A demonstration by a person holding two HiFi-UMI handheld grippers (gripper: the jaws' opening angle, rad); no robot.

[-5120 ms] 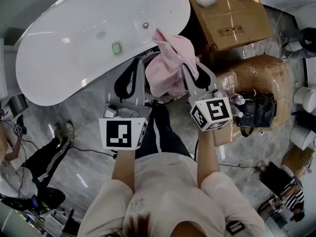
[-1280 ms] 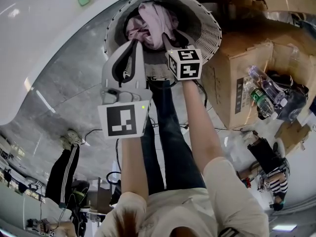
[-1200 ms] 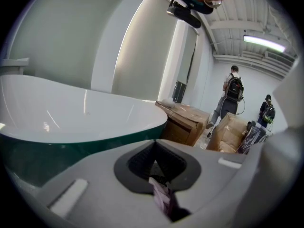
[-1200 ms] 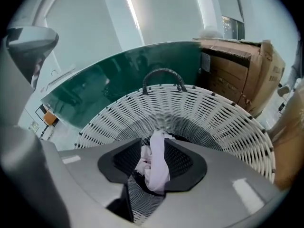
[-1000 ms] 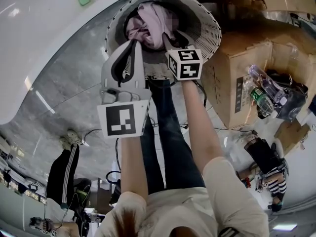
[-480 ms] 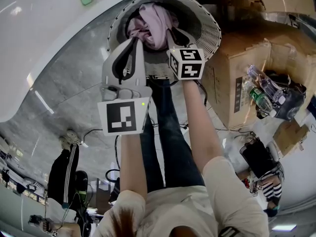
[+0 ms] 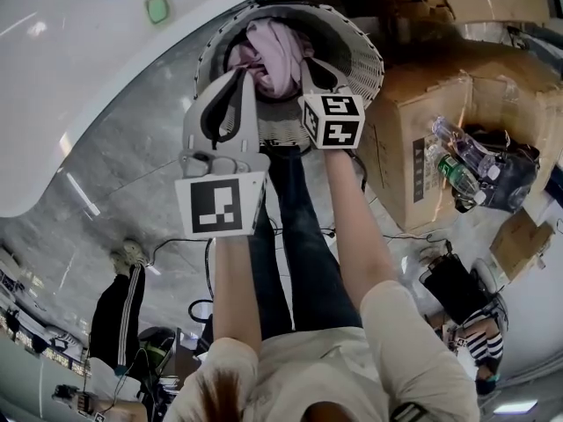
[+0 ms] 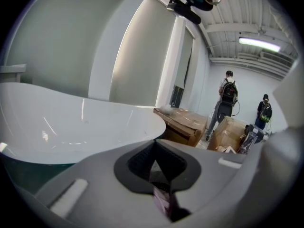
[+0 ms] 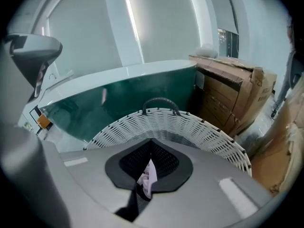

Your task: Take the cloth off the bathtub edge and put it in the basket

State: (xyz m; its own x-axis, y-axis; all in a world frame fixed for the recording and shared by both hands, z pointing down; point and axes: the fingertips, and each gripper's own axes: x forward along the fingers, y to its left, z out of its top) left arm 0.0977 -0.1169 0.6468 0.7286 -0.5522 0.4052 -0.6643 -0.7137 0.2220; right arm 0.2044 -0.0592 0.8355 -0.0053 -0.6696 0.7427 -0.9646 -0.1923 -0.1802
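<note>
- The pink cloth (image 7: 274, 51) now lies inside the white basket (image 7: 365, 55); earlier it hung from both grippers beside the bathtub (image 7: 70, 77).
- The right tongs (image 7: 308, 62) have just closed together, empty.
- The left tongs (image 7: 244, 70) are together, empty.

A bare warehouse-like hall: a bathtub (image 7: 70, 86) stands among cardboard boxes (image 7: 440, 121) under strip-lit ceiling beams (image 8: 237, 27).

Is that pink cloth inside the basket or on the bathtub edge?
In: the pink cloth lies bunched inside the white basket, off the bathtub.
</note>
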